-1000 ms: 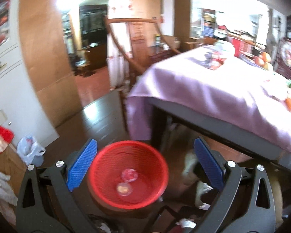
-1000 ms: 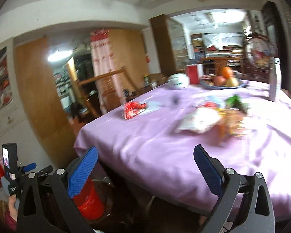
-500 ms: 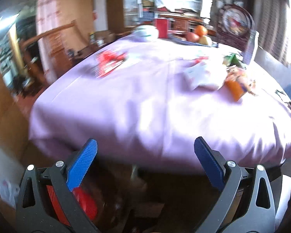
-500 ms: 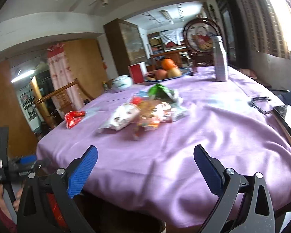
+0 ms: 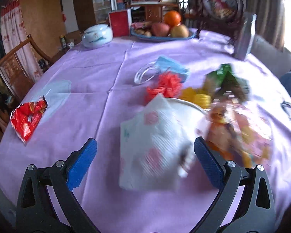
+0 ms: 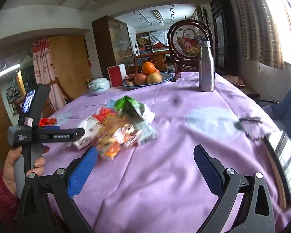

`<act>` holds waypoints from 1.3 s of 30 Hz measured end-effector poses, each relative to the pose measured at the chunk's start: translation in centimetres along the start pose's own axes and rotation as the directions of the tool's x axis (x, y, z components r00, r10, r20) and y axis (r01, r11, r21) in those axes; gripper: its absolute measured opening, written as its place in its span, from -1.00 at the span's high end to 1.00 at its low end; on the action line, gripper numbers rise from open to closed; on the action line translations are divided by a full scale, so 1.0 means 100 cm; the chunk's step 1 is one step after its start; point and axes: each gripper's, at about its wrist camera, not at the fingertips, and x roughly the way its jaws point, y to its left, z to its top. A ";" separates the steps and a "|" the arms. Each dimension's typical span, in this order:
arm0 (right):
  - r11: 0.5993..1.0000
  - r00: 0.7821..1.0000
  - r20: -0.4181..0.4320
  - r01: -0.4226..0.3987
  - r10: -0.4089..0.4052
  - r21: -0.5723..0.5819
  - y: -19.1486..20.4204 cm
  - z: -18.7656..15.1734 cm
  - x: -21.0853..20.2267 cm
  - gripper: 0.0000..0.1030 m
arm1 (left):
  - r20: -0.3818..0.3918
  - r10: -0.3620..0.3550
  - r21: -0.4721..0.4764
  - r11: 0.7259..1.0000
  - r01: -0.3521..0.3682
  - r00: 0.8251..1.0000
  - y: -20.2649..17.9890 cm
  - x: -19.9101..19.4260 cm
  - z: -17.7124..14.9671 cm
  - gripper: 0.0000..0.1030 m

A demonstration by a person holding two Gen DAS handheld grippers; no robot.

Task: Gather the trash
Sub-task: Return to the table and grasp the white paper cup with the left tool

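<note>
Straddling the white wrapper (image 5: 153,147), left gripper (image 5: 145,163) gapes wide.

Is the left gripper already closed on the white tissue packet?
No. The left gripper stands open, its blue fingers on either side of the white tissue packet without touching it.

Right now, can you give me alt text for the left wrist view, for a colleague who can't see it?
The open left gripper hovers over a white tissue packet at the near edge of a trash pile on a purple tablecloth. A red snack wrapper lies apart to the left; a fruit bowl sits at the far side.
</note>
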 end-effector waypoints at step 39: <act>0.983 0.976 -0.165 -0.121 0.144 0.138 -0.025 0.017 0.065 -0.89 | -0.085 -0.171 0.144 0.973 0.182 0.982 0.002 0.036 0.022 -0.61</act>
